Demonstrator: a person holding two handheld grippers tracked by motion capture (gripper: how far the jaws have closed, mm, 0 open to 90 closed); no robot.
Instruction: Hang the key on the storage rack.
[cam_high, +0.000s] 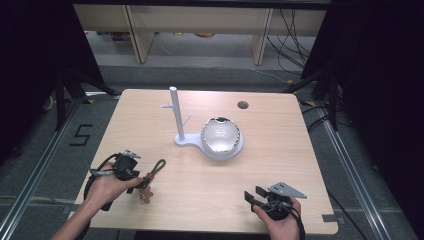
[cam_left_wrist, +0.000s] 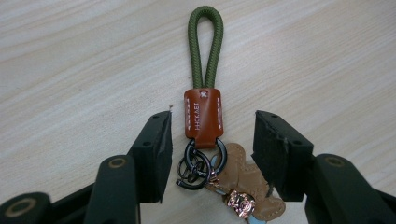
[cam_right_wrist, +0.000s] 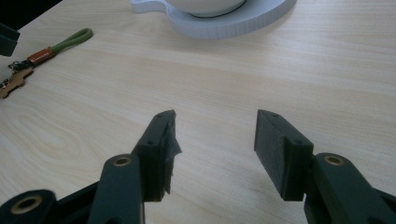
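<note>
Down at the near left of the pale wooden table (cam_high: 210, 200), the left gripper (cam_left_wrist: 212, 140) has its two black jaws spread wide, one on each side of a keychain with an olive-green cord loop, a brown leather tab and dark metal rings (cam_left_wrist: 204, 107). The pads stand clear of the tab and do not press it. The keychain lies flat on the wood, its green loop pointing away from the jaws, with a tan leather charm (cam_left_wrist: 247, 186) attached at the ring end, between the jaws. In the high view the left gripper (cam_high: 134, 181) sits in the person's left hand (cam_high: 107, 186). The right gripper (cam_right_wrist: 212, 140) rests near the right front edge, jaws spread over bare wood, well apart from the keychain. Further back stands a white peg stand (cam_high: 176, 115) whose base carries a white, dark-rimmed bowl (cam_high: 220, 135).
</note>
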